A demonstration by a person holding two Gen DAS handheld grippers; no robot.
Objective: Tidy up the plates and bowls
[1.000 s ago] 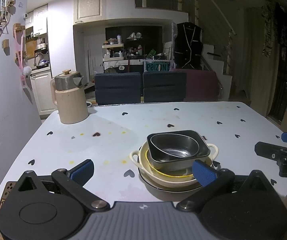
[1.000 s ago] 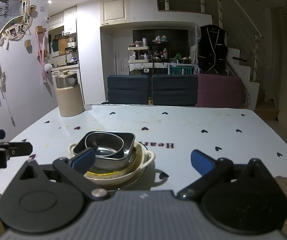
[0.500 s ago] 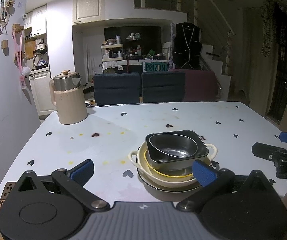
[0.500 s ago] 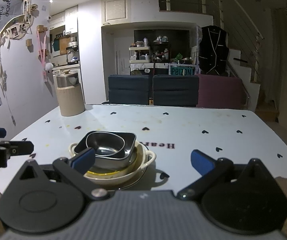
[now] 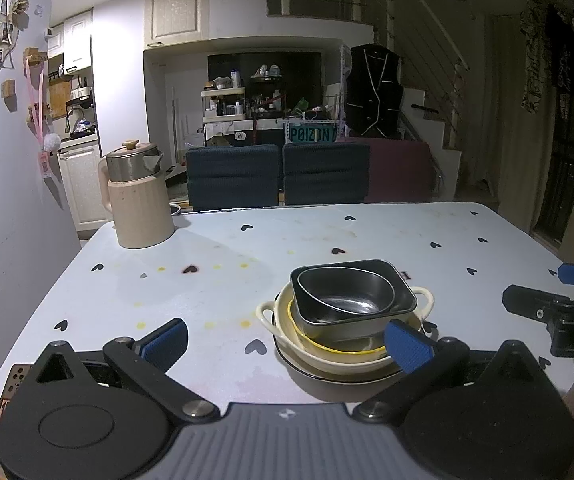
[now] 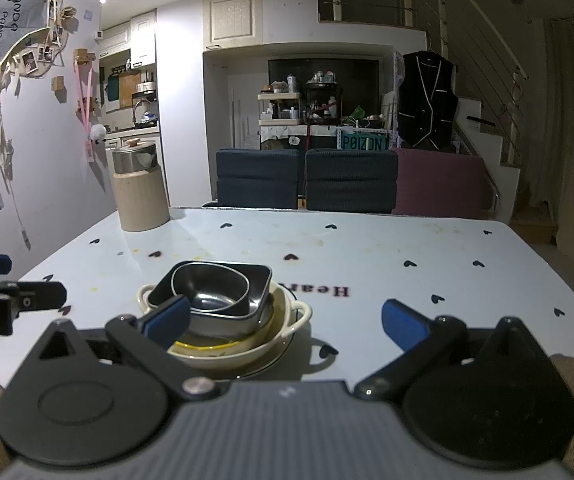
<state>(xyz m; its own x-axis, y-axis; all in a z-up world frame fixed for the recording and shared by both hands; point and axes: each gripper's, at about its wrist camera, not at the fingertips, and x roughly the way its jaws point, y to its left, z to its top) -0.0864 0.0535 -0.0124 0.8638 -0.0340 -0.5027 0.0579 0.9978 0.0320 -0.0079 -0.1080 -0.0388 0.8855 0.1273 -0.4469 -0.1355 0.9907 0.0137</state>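
A stack of dishes stands near the table's front edge: a small steel oval bowl (image 5: 347, 294) (image 6: 211, 290) nested in a dark square bowl (image 5: 401, 294) (image 6: 257, 280), inside a cream two-handled bowl (image 5: 327, 354) (image 6: 283, 328) with a yellow rim line, on a dark-rimmed plate (image 5: 319, 374) (image 6: 283, 356). My left gripper (image 5: 287, 340) is open, the stack just ahead of its right finger. My right gripper (image 6: 285, 318) is open too, with the stack behind its left finger. Neither holds anything.
A beige kettle (image 5: 137, 200) (image 6: 139, 188) with a steel top stands at the table's far left corner. The white table (image 5: 327, 236) has black heart prints. Dark chairs (image 5: 279, 176) line the far edge. A brown object (image 5: 11, 380) lies at the near left corner.
Both grippers have drifted slightly; the stack sits a little lower and more central in the right wrist view. Nothing was grasped or let go.
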